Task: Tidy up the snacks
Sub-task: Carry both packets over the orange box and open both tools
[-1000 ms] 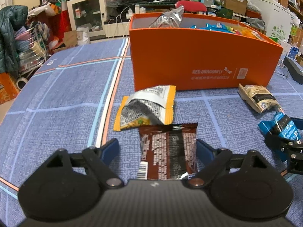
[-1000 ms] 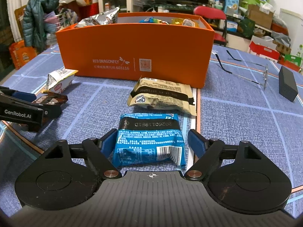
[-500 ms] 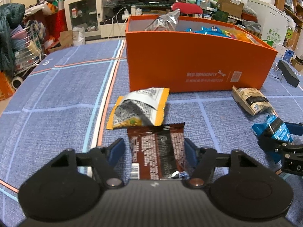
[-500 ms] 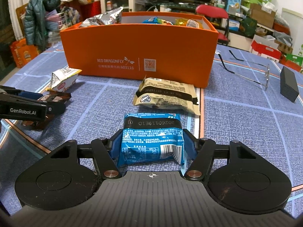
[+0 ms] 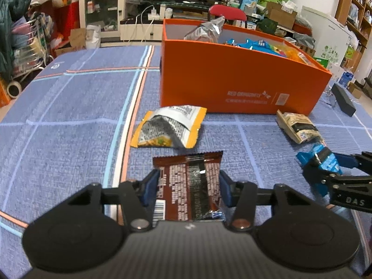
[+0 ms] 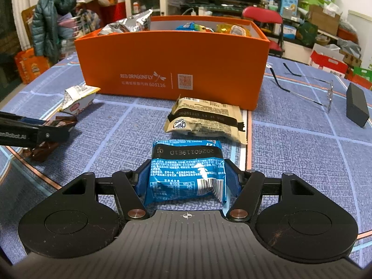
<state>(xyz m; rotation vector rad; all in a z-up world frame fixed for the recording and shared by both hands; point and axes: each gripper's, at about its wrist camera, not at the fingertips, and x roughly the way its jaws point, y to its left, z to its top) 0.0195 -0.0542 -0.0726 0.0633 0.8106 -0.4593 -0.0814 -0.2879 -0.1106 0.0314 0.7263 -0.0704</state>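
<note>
My left gripper (image 5: 188, 183) is shut on a brown snack packet (image 5: 189, 186), lifted a little off the blue tablecloth. My right gripper (image 6: 187, 174) is shut on a blue snack packet (image 6: 186, 169), also raised; it shows at the right of the left wrist view (image 5: 322, 160). An orange box (image 5: 232, 81) with several snacks inside stands ahead of both grippers and shows in the right wrist view (image 6: 172, 67). A yellow-and-silver packet (image 5: 169, 127) and a beige cookie packet (image 6: 204, 119) lie on the cloth in front of the box.
A black block (image 6: 357, 105) and a pair of glasses (image 6: 302, 86) lie on the cloth right of the box. The left gripper shows at the left of the right wrist view (image 6: 34, 132). Cluttered shelves, a red chair and cartons stand behind the table.
Both grippers closed from open onto their packets and rose off the cloth, tilting toward the orange box.
</note>
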